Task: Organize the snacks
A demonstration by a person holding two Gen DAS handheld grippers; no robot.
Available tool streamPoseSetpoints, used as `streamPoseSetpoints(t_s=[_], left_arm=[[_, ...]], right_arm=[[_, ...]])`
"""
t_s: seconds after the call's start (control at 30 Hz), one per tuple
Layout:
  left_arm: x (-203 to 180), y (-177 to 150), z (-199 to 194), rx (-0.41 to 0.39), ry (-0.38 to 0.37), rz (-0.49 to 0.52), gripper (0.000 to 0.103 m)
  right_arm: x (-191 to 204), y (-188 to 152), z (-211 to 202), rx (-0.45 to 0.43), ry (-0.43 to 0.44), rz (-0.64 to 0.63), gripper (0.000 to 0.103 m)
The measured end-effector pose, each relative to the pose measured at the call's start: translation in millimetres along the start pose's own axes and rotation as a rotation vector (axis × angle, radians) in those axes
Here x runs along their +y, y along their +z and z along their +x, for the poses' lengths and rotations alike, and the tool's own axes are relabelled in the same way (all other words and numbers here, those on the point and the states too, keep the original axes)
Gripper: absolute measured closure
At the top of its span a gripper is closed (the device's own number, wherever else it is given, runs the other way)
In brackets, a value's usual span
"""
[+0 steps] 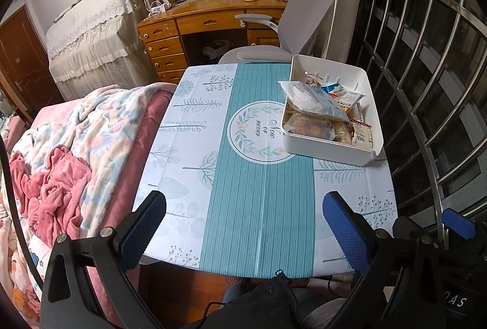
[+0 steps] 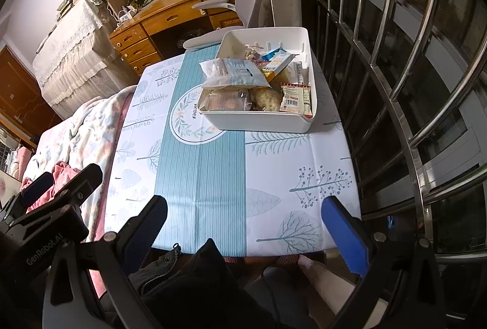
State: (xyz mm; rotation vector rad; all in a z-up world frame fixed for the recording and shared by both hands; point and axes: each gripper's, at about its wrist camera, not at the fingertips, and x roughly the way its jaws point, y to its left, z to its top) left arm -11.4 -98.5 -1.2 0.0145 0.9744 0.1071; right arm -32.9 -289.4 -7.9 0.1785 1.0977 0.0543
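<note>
- The white bin sits on the far right part of the table, partly covering the round emblem.
- Snacks fill the bin; a pale bag lies on top, overhanging the bin's left rim.
- Left gripper: fingers spread wide, holding nothing, over the table's near edge, well short of the bin.
- Right gripper: likewise wide open and empty, at the near edge, the bin well ahead of it.
</note>
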Motion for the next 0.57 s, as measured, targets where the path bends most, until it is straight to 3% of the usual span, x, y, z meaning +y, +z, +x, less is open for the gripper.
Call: streamPoseSetpoints(t_s=[0.57], left_arm=[[-0.1, 0.2, -2.2, -0.007, 0.007, 0.008, 0.001]], right_arm=[[-0.9, 0.9, -0.1, 0.001, 0.002, 0.0, 0.001]])
